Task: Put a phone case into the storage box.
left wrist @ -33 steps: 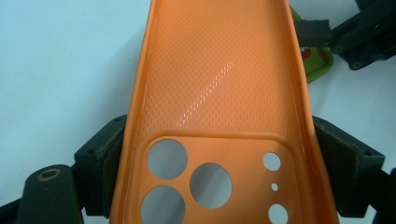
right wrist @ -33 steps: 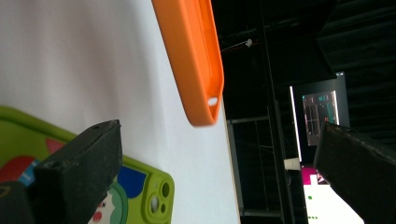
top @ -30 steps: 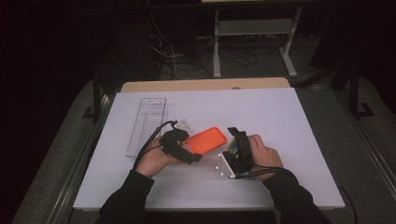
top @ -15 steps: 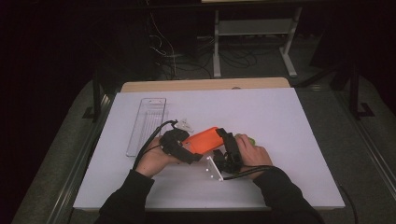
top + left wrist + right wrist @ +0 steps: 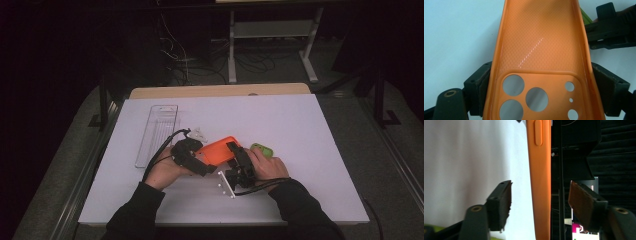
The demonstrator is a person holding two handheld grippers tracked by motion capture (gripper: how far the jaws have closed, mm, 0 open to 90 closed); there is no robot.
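An orange phone case [image 5: 218, 150] is held just above the white mat, its inside and camera cutouts facing up in the left gripper view [image 5: 539, 45]. My left gripper [image 5: 202, 160] is shut on its two long sides near the camera end. My right gripper [image 5: 235, 151] stands at the case's other end, turned on its side. Its jaws have just been closing, and the case's edge [image 5: 540, 182] with a side button runs between them. A gap shows on each side of that edge, so the pads [image 5: 505, 200] do not touch it.
A small green thing [image 5: 262, 149] lies on the mat by the right hand. A clear long tray [image 5: 157, 131] lies at the left, with a small white piece [image 5: 199, 134] beside it. The white mat [image 5: 300, 125] has free room at the right and back.
My right gripper has moved left to the case's end and now straddles its edge with narrower jaws. The green thing has come into sight behind it. The left gripper has kept still.
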